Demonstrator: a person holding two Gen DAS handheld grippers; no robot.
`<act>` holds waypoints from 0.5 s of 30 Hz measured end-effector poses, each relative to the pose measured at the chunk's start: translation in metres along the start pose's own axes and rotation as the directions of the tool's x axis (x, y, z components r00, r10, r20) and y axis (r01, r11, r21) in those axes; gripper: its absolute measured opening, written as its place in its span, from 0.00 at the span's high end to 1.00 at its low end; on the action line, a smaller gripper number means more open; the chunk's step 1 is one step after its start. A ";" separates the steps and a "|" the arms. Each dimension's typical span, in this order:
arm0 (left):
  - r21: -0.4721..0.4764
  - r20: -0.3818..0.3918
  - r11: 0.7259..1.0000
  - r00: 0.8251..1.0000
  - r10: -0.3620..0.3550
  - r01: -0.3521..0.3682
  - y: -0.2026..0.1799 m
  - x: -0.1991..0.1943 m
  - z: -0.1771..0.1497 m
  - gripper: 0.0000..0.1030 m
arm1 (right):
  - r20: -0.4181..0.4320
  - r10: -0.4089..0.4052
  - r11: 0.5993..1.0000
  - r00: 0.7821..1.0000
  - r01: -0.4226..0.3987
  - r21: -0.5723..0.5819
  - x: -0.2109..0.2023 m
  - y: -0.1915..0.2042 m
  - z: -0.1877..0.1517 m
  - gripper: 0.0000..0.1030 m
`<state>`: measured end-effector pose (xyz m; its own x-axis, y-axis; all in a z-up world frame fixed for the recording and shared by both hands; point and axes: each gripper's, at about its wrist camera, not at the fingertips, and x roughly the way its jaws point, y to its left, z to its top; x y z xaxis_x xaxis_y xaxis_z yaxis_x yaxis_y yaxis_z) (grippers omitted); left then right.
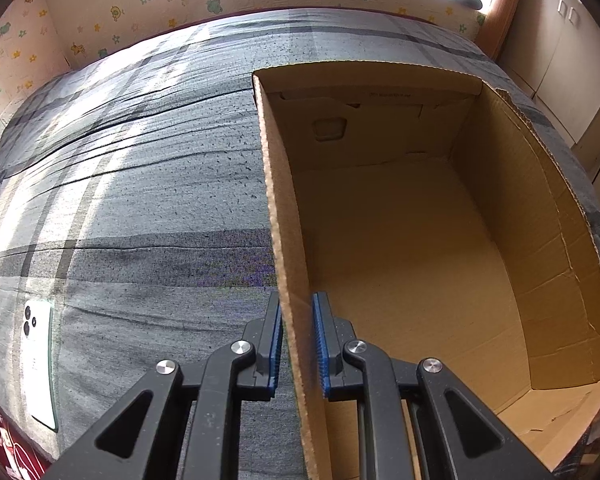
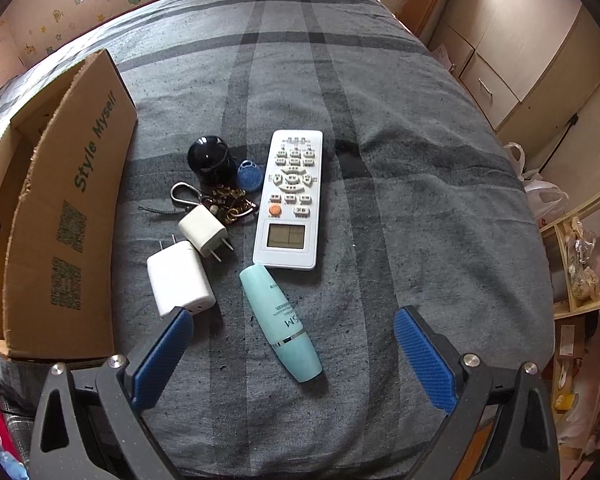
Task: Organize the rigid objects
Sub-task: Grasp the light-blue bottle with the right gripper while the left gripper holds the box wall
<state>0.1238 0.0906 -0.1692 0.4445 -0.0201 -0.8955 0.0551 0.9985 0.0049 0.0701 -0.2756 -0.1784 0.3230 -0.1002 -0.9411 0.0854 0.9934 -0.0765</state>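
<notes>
The step in hand looks like the first pick: the box (image 1: 400, 220) is steadied and empty, and nothing has gone into it yet. The left hand-held gripper (image 1: 298, 344) is clamped on the box's left wall, near its front end, one pad (image 1: 276, 344) outside and the other inside. The box stands open-topped on the bed (image 1: 140, 200), toward its right side in the left view; its floor is bare cardboard.

The right hand-held gripper (image 2: 294, 356) hangs over the bed with its jaws spread wide and nothing between the pads; the bottle (image 2: 280, 322) lies on the sheet in the gap between them. It is a slim pale-teal tube, lying flat and slanted, cap end toward the camera.

The rest lie near the bed's middle, just right of the box's printed outer wall (image 2: 72, 216): a white remote (image 2: 290, 200), two white chargers (image 2: 180, 278) (image 2: 202, 230), a black dome-shaped thing (image 2: 210, 160), a blue tag (image 2: 249, 176) and a tangle of keys (image 2: 224, 204).

The next move probably calls for lowering onto the bottle and turning the wrist so the pads meet its long sides, since it lies askew to them and could roll.
</notes>
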 end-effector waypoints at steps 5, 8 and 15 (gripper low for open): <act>0.002 -0.002 1.000 1.000 0.002 -0.002 0.001 0.000 0.002 0.85 | -0.016 0.023 1.000 1.000 -0.022 0.013 0.024 -0.005 -0.002 0.01; 0.003 -0.009 1.000 1.000 0.002 -0.002 0.001 0.002 0.002 0.84 | -0.013 0.025 1.000 1.000 -0.025 0.019 0.035 -0.008 -0.002 0.01; 0.009 -0.012 1.000 1.000 0.013 -0.013 -0.001 0.003 0.001 0.84 | -0.015 0.029 1.000 0.999 -0.029 0.006 0.045 -0.008 -0.003 0.08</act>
<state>0.1259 0.0890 -0.1713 0.4348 -0.0062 -0.9005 0.0569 0.9982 0.0206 0.0815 -0.2878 -0.2213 0.3108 -0.0709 -0.9478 0.0821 0.9955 -0.0475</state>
